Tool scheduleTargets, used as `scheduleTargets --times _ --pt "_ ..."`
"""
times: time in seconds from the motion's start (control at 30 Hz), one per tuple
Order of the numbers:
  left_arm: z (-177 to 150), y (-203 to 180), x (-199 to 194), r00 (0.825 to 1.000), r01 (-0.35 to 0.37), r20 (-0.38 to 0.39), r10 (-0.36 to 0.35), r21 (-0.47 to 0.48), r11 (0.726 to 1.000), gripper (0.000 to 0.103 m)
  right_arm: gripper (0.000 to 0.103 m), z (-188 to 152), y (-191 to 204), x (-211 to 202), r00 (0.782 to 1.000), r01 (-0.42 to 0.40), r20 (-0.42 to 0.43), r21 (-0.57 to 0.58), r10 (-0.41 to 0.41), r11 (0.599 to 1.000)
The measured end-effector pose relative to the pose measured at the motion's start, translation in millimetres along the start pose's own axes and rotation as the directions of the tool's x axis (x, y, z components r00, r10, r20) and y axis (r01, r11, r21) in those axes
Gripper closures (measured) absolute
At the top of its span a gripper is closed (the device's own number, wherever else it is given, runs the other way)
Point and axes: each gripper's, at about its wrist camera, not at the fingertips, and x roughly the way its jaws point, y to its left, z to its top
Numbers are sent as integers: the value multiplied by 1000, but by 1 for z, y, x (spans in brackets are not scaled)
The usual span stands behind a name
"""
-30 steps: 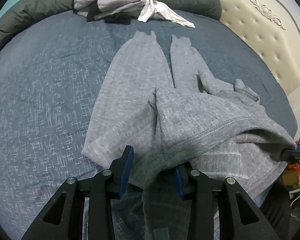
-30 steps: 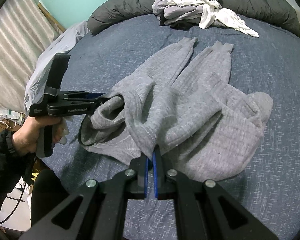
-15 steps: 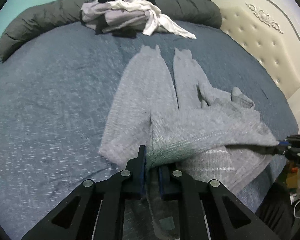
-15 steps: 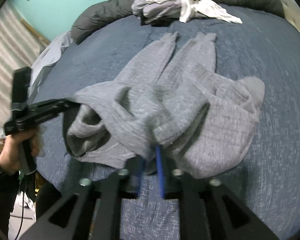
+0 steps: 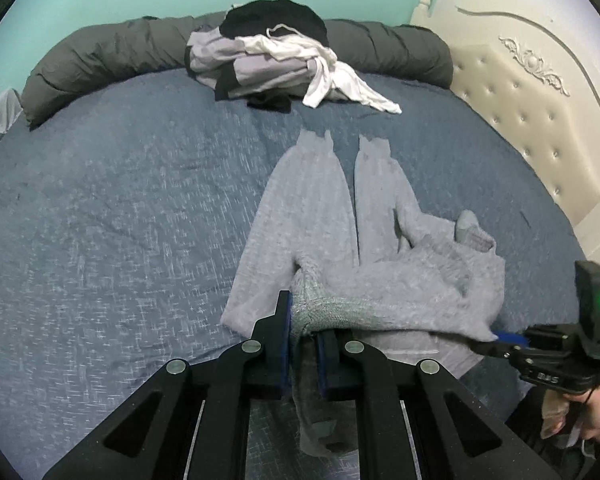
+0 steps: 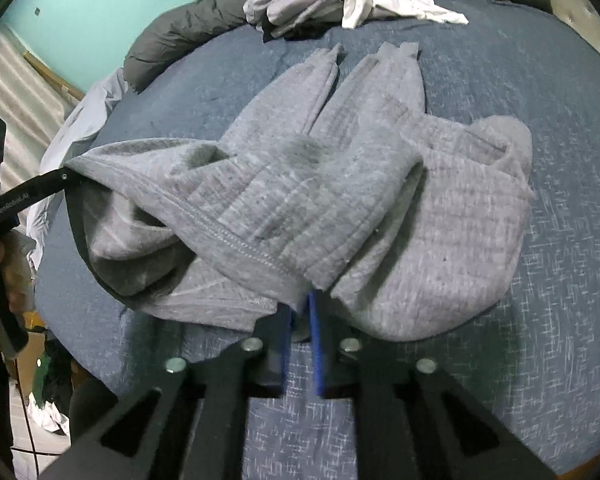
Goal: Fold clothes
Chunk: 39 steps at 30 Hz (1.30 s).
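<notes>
Left tongs (image 5: 303,320) clamp the grey sweatshirt (image 6: 300,200) hem; right tongs (image 6: 299,316) apparently pinch its opposite hem corner. Sleeves lie flat on the bed (image 5: 120,208).

Grey sweatshirt (image 5: 312,216) ribbed knit cloth, blue bedsheet (image 5: 120,208) matt woven, headboard (image 5: 532,120) tufted, smooth-looking

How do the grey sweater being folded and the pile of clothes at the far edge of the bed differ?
The grey sweater is one garment, its sleeves laid flat; the pile of clothes is several bunched garments in black, grey and white. The sweater's hem is lifted by the left gripper and right gripper; nothing touches the pile. The sweater lies mid-bed; the pile leans on the dark duvet roll. Both rest on the blue bedspread.
</notes>
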Motion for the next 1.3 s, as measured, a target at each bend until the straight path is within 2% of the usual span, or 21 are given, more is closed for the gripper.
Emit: scheduleTargets --times 0.13,0.3,0.4,0.53,0.67,0.8,0.93,1.03,1.1,1.17,1.27,1.3 --pt "9 -7 -23 999 -24 45 23 24 999 93 100 13 7 -42 993 7 116 -35 -3 999" --pt "34 -13 -71 990 -40 133 37 25 999 93 100 46 28 -109 972 18 234 -105 7 994" --pt "56 -23 -109 981 -54 190 46 39 998 93 100 69 43 -155 954 38 301 -147 9 988" --pt "91 -40 -170 958 -86 279 62 73 994 93 100 96 66 -219 920 81 393 -183 -2 980" --pt "124 -60 -235 926 -112 370 74 83 990 93 100 121 92 -288 872 128 490 -219 -5 967" --pt "153 -84 -307 883 -149 462 84 105 983 93 100 140 116 -358 815 172 579 -247 3 954" --pt "174 -111 -379 831 -185 549 88 124 975 93 100 156 136 -427 756 210 654 -262 13 942" --pt "185 -130 -431 792 -206 605 83 137 969 93 100 165 149 -473 723 233 691 -268 18 935" --pt "185 -137 -442 790 -207 609 75 150 967 93 100 173 153 -493 718 232 696 -274 25 933" --pt "184 -144 -451 791 -207 608 67 163 965 93 100 180 155 -499 729 223 684 -283 33 933" --pt "183 -154 -464 793 -206 607 55 183 961 93 100 183 153 -478 765 214 644 -297 29 931" --pt "181 -154 -458 803 -205 594 53 190 960 93 100 182 149 -462 783 204 622 -299 28 932"
